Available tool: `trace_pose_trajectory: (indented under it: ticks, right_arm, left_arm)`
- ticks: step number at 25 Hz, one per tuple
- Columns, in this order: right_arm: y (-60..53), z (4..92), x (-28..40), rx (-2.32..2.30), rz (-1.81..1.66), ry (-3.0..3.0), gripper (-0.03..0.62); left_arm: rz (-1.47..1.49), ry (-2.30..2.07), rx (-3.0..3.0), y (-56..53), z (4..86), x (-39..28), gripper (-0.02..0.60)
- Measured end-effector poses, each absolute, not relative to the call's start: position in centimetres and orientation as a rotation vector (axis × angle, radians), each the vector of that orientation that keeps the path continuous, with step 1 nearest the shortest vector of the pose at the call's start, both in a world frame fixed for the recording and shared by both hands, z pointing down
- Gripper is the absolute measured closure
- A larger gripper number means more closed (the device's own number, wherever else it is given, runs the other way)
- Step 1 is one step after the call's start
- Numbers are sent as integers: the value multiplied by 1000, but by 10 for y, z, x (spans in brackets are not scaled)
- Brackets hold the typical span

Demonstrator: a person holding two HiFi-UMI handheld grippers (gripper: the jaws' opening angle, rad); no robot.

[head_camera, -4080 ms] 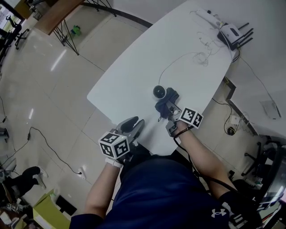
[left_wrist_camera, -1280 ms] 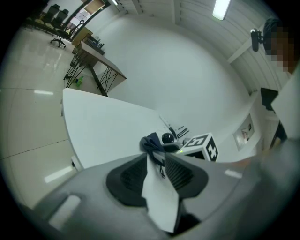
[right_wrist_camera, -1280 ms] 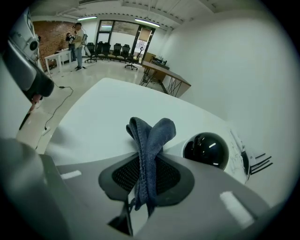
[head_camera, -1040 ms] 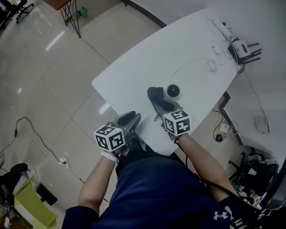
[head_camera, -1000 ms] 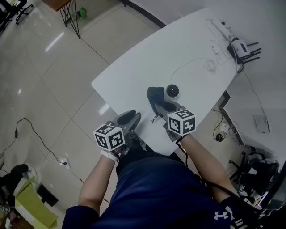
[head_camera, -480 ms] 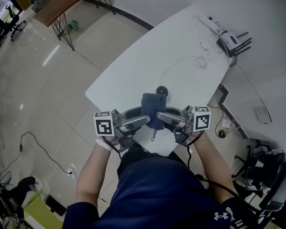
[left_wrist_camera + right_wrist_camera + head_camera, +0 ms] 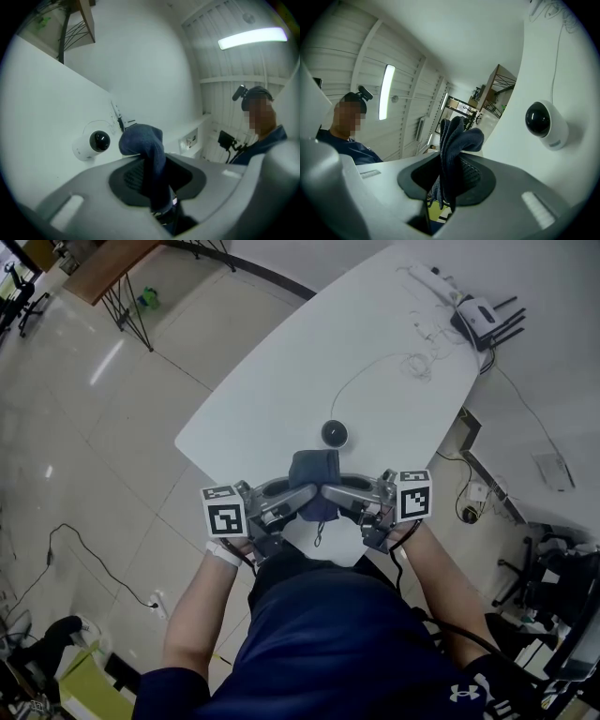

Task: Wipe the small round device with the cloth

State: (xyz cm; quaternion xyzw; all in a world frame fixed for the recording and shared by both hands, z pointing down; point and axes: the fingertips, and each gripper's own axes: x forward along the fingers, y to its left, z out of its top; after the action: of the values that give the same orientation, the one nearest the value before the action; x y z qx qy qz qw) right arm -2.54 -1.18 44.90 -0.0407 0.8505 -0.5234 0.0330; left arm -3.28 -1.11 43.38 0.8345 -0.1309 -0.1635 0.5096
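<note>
Over the head view, one white table bears one small round device, dark-faced, close to the table's near edge. Just on the near side of it, one dark blue cloth is held bunched in the air between two grippers. The left gripper and the right gripper point at each other, one marker cube on each, and each pinches one side of the cloth. One thin loop dangles below the cloth. At the table's far end sits one white box with antennas, and one thin white cable curls across the top.

Along the left gripper view, the two jaws have just been closing and now press on a fold of the cloth, which rises above them in a rounded hump. The device, white with one black dome, lies to the left beyond, near the cloth but apart from it.

Along the right gripper view, the two jaws are clamped on the cloth, its folds standing upright between them. The device sits on the table at the right, clear of the cloth.
</note>
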Motion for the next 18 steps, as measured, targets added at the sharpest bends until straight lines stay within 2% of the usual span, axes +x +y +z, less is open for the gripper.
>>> trace_pose_trajectory:
  ticks: [3, 6, 8, 14, 18]
  right_arm:
    - [-29, 467, -12, -348, -1618, 2604, 383]
    - [-70, 498, 28, -904, -1483, 2678, 384]
    - [-92, 516, 49, -1193, -1368, 2748, 387]
    - [-108, 529, 44, -1299, -1154, 2968, 379]
    - [-110, 529, 98, -1561, -1149, 2708, 407]
  left_arm:
    - [-388, -440, 2013, -23, 443, -45, 502]
    - [-310, -649, 2056, -48, 464, -74, 503]
    - [-111, -766, 2138, -62, 478, -83, 505]
    - [580, -639, 2549, -88, 468, -23, 505]
    - [1057, -377, 2694, -86, 497, 22, 505]
